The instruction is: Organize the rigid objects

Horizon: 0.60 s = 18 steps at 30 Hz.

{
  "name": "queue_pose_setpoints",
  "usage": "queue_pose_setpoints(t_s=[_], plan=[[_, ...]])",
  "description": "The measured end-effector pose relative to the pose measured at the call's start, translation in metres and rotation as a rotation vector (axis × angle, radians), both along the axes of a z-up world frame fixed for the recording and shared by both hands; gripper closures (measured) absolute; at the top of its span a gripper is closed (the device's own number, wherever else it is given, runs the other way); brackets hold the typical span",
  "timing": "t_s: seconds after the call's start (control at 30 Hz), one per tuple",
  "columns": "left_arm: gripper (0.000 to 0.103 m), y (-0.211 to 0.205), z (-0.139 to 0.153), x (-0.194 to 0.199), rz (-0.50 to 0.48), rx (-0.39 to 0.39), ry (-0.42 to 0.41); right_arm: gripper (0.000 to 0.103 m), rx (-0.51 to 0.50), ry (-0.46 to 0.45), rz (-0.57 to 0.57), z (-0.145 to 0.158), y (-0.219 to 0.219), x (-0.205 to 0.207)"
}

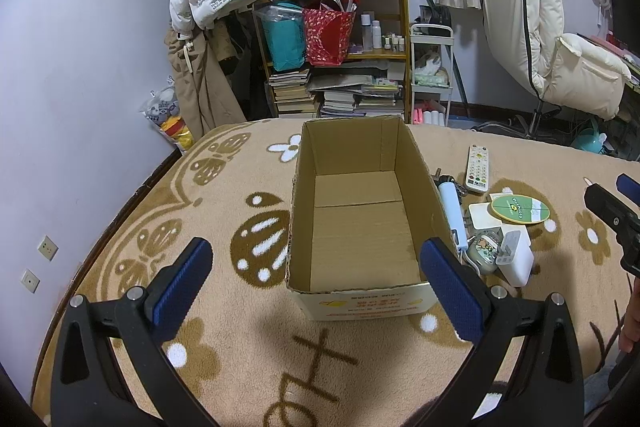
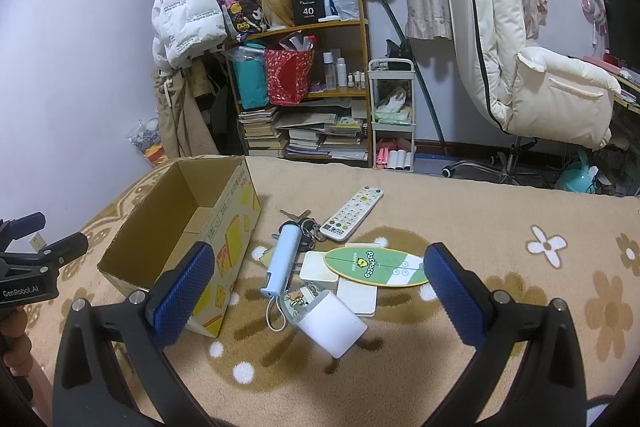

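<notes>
An empty cardboard box (image 1: 356, 227) (image 2: 176, 223) stands open on the patterned blanket. To its right lies a heap of small items: a white remote (image 1: 477, 169) (image 2: 353, 214), a pale blue cylinder (image 1: 451, 215) (image 2: 283, 259) beside a bunch of keys (image 2: 307, 225), a green oval card (image 1: 520, 210) (image 2: 376, 267), flat white squares (image 2: 358, 297), and a white charger block (image 1: 515, 259) (image 2: 332, 325). My left gripper (image 1: 316, 291) hovers open before the box's near end. Open too, my right gripper (image 2: 320, 295) hangs over the heap, charger between its fingers' lines but untouched.
The blanket (image 2: 500, 227) covers a bed-like surface. Behind it stand a wooden shelf (image 1: 344, 39) with bags, bottles and book stacks, a small white cart (image 1: 431, 75), and a cream chair (image 2: 532, 67). A wall runs on the left. A hand (image 2: 16, 351) holds the left gripper.
</notes>
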<state>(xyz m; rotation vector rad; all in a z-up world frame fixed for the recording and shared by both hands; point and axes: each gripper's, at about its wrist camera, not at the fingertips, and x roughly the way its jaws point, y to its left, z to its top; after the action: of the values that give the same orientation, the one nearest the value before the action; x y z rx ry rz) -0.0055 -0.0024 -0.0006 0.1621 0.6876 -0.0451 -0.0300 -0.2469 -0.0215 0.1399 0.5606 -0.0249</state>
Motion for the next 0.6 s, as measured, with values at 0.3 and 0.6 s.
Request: queue_pose_setpoints(t_s=[0.3,0.6], plan=[[0.0,0.001,0.0,0.009,-0.015,-0.009,0.015,0.0,-0.031,-0.015,-0.017,-0.004,-0.001,0.003],[0.0,0.011,-0.007,0.047,0.0,-0.043,0.073,0.0,0.016,0.047,-0.034,-0.02,-0.018,0.028]])
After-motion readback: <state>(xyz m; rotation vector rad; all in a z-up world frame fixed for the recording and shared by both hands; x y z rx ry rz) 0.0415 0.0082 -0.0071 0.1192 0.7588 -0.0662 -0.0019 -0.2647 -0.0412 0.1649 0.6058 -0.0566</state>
